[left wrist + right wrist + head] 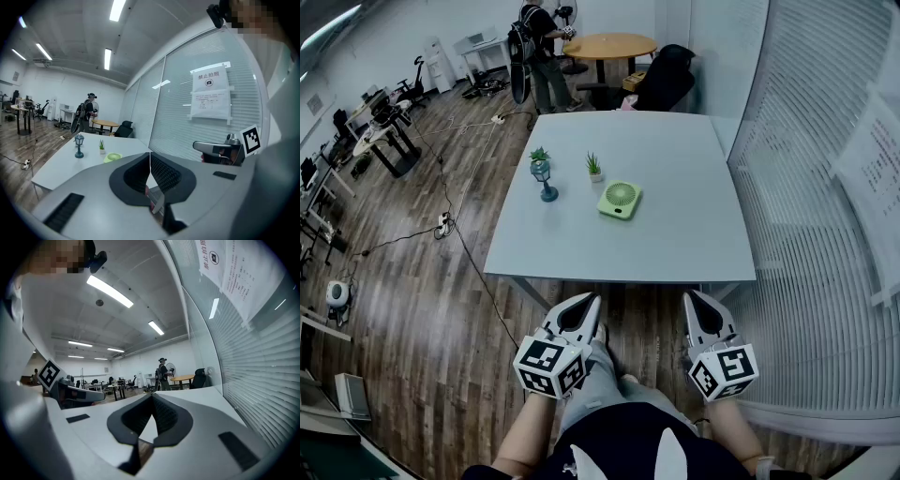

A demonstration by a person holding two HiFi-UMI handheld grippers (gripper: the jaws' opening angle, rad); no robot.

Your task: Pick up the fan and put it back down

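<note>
Wooden flooring [403,281] is seen at the left, with a white table [675,253] set upon it. On the table, a small lantern [544,178], a potted plant [594,167] and the green fan [620,200] are ranged from left to right, the fan lying flat near the middle. Short of the near table edge, well apart from the fan, the left tool [589,300] and the right tool [691,298] are held, each closed tight on nothing. A blind-covered glass wall [825,187] is seen at the right.

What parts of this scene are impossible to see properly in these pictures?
Head view: fan too small to show any switch.
Left gripper view: fan's lower edge hidden by left gripper's own body.
Left gripper view: notice's fine print too small to read.
</note>
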